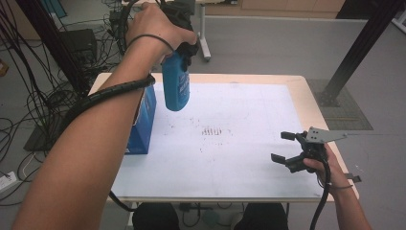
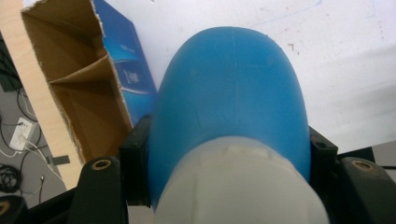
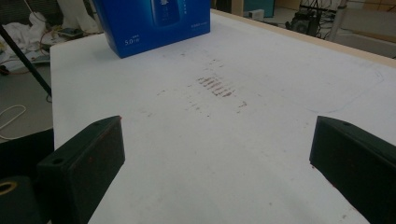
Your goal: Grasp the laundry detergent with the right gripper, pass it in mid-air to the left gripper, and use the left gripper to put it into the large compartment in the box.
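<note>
A: Where is the work standing right now?

B: The left gripper (image 1: 184, 55) is clamping a blue bottle (image 1: 175, 86) by its pale upper end, and the bottle is hanging bottom-down in the air above the table (image 1: 249, 167), just beside the open blue carton (image 1: 143, 120). The carton is showing bare cardboard compartments in the left gripper view, so the bottle is looking either freshly lifted out or about to go in; which one the pictures are not settling.

A: And the other hand?

B: The right gripper (image 1: 287, 148) is resting low near the right edge of the table, its jaws standing wide apart with nothing between them.

A: So what is left?

B: By my reading, the bottle is yet to be set down anywhere, in the carton or on the white sheet.

A: Counts?

B: One bottle, one carton, two grippers, one table.
</note>
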Demonstrator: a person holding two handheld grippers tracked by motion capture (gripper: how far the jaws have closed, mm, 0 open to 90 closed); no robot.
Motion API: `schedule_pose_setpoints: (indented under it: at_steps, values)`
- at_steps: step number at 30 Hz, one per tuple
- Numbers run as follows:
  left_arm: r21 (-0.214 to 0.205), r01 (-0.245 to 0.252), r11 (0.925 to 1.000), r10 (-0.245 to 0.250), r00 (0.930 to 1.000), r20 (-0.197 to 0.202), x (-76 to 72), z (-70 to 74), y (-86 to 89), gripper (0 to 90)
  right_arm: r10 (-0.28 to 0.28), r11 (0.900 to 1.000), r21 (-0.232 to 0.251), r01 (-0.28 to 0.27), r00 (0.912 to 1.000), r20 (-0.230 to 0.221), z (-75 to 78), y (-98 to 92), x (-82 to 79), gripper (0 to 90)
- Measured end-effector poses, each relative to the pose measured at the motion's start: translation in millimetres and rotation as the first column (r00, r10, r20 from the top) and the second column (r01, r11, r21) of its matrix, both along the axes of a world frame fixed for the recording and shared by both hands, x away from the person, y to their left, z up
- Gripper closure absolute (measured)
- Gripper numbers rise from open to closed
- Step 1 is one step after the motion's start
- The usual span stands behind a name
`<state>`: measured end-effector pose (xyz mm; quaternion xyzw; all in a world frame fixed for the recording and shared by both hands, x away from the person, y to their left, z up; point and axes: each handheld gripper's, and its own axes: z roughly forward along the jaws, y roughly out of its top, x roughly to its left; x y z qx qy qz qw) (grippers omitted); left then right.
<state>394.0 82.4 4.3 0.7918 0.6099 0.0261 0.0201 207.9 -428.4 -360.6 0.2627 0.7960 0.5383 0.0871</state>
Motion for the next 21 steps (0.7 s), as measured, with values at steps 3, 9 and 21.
schedule_pose_setpoints:
  at_steps: [3,9,21]
  values:
    - [0.001,-0.021,0.9998,0.021,0.9998,-0.002,3.2,-0.5,6.4,37.7,0.0,1.0,-0.001,0.0,1.0,-0.003,-1.0,0.5,0.3,3.1]
    - [-0.005,-0.072,0.9974,0.072,0.9974,-0.005,8.9,-0.3,23.7,37.7,-0.001,1.0,0.001,0.001,1.0,-0.005,-1.7,1.0,0.2,3.2]
    - [-0.012,-0.181,0.9835,0.18,0.9836,-0.005,15.1,4.6,65.7,37.7,-0.003,0.9997,0.023,0.002,1.0,0.006,-1.9,-0.3,1.0,3.0]
